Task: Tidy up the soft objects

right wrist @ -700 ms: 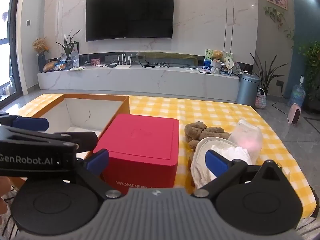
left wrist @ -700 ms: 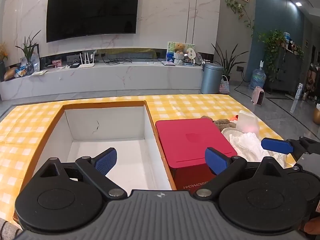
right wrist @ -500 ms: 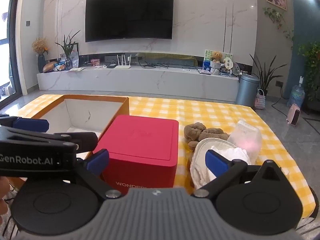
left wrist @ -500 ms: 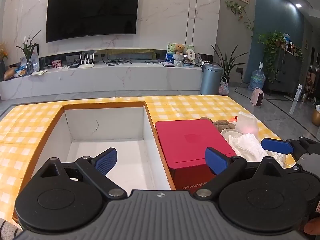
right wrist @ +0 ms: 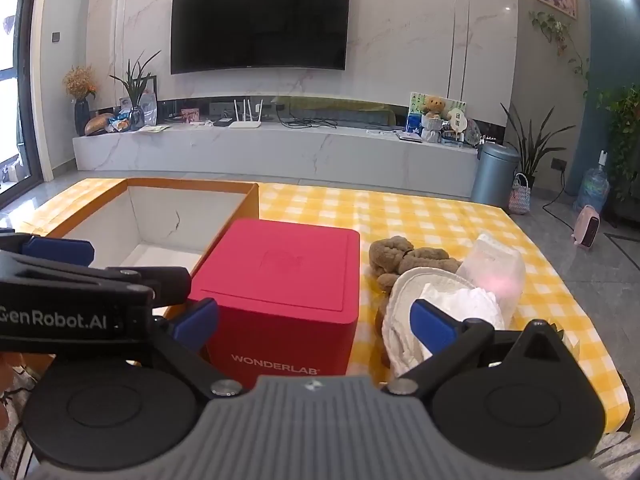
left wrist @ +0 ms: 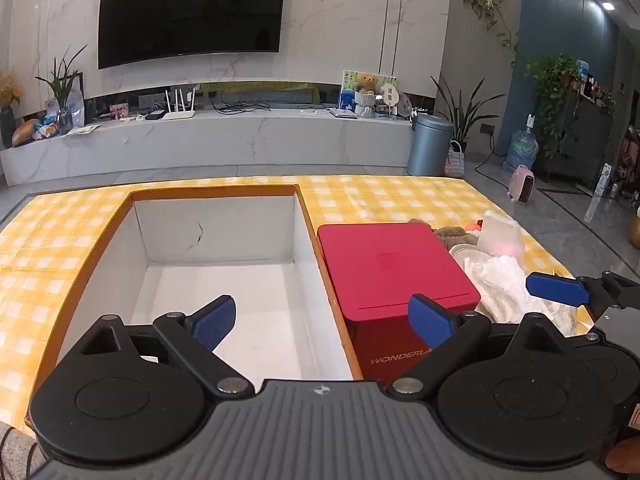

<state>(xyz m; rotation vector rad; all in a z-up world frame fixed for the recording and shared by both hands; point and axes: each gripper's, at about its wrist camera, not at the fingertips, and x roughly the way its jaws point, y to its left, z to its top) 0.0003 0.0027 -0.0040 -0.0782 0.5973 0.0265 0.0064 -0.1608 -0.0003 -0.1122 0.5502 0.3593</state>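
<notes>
In the left wrist view, the left gripper (left wrist: pixel 322 322) has its two blue-padded fingers spread fully apart, and nothing is between them. It hangs above the near edge of the table with the yellow and white checked cloth (left wrist: pixel 384 200). Under its left finger (left wrist: pixel 212 322) is the large open cardboard box with orange rim and white inside (left wrist: pixel 216 264), which has nothing in it. It stands on the left half of the table. Just to the right of this box, touching or almost touching its wall, is the red square box with a lid and white letters on the front (left wrist: pixel 396 276). Behind the red box, toward the right edge of the table, lie the soft things: a brown plush toy (left wrist: pixel 452 234), a white crumpled cloth (left wrist: pixel 500 280) and a clear soft plastic pack (left wrist: pixel 502 234). One blue finger of the right gripper (left wrist: pixel 558 288) comes in from the right, over the white cloth.

In the right wrist view, the right gripper (right wrist: pixel 314 320) is also opened wide and holds nothing. Its left finger is in front of the red box (right wrist: pixel 280 280); its right finger (right wrist: pixel 434 326) is in front of the white cloth (right wrist: pixel 440 304). The plush toy (right wrist: pixel 404 258) lies behind the cloth, and the plastic pack (right wrist: pixel 496 268) is at its right side, all near the right edge of the table (right wrist: pixel 400 216). The cardboard box (right wrist: pixel 160 220) is at the left, behind the black body of the left gripper (right wrist: pixel 60 248).
</notes>
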